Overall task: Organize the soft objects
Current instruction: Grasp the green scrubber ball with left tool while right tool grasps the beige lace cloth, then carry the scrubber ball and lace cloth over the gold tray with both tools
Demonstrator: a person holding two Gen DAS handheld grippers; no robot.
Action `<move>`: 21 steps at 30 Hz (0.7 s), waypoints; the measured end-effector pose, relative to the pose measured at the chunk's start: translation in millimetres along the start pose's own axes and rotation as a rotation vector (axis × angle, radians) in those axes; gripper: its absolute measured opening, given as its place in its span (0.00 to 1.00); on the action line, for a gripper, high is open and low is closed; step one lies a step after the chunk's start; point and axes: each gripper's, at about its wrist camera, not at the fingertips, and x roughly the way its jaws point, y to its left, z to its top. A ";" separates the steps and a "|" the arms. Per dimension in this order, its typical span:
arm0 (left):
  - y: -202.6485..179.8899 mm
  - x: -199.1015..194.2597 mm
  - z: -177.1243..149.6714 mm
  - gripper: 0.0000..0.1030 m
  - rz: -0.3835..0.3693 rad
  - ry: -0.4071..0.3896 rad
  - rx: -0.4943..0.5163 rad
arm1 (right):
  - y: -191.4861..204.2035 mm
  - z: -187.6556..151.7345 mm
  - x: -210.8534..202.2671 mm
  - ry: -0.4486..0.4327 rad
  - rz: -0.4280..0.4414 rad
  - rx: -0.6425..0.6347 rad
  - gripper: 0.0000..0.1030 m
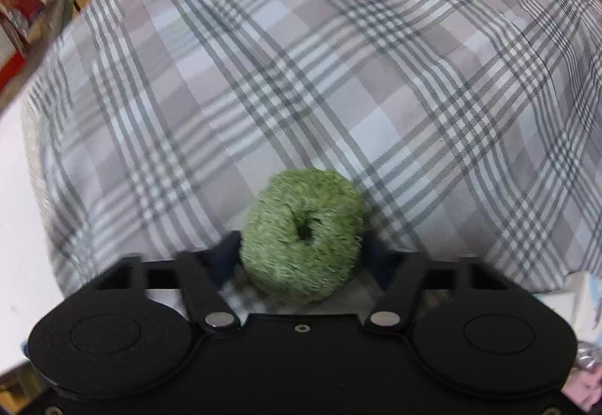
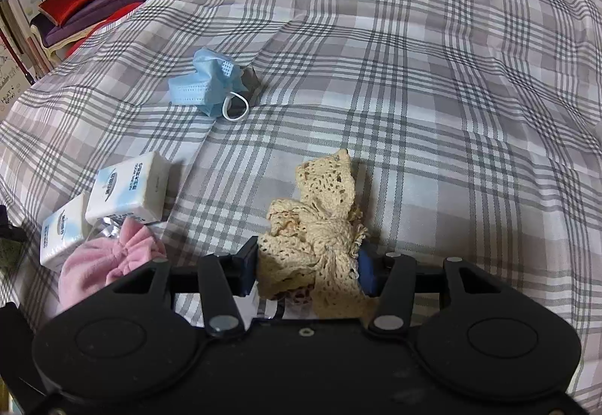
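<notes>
Green fuzzy ring (image 1: 302, 235): pinched between the fingers of your left gripper (image 1: 301, 253), held clear above the plaid bedspread (image 1: 301, 76), likely for carrying to a group. Cream lace piece (image 2: 316, 238): bunched and clamped in your right gripper (image 2: 308, 272), likewise lifted. Blue face mask (image 2: 210, 84): loose on the bedspread, well apart. Two tissue packs (image 2: 128, 185) and pink fleece item (image 2: 109, 260): clustered together at left, seemingly the gathering spot.
</notes>
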 end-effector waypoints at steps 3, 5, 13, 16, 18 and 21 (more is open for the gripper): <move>-3.6 -7.5 -1.1 0.46 -0.024 -0.018 0.011 | -0.7 0.4 0.3 -0.006 0.010 0.006 0.49; -6.9 -16.6 -4.1 0.46 -0.036 -0.029 0.011 | -1.4 1.3 1.2 -0.008 0.014 0.013 0.49; -29.0 -77.9 -33.4 0.46 -0.152 -0.049 0.083 | -2.4 2.3 2.4 -0.019 0.020 0.023 0.49; -38.0 -102.5 -59.2 0.46 -0.166 -0.066 0.149 | -1.8 2.3 2.8 -0.024 0.017 0.020 0.49; -41.6 -116.3 -79.0 0.46 -0.147 -0.083 0.192 | -1.6 1.9 2.6 -0.028 0.015 0.018 0.49; -42.0 -130.7 -110.1 0.46 -0.114 -0.106 0.245 | -0.5 1.6 2.6 -0.033 0.008 0.011 0.49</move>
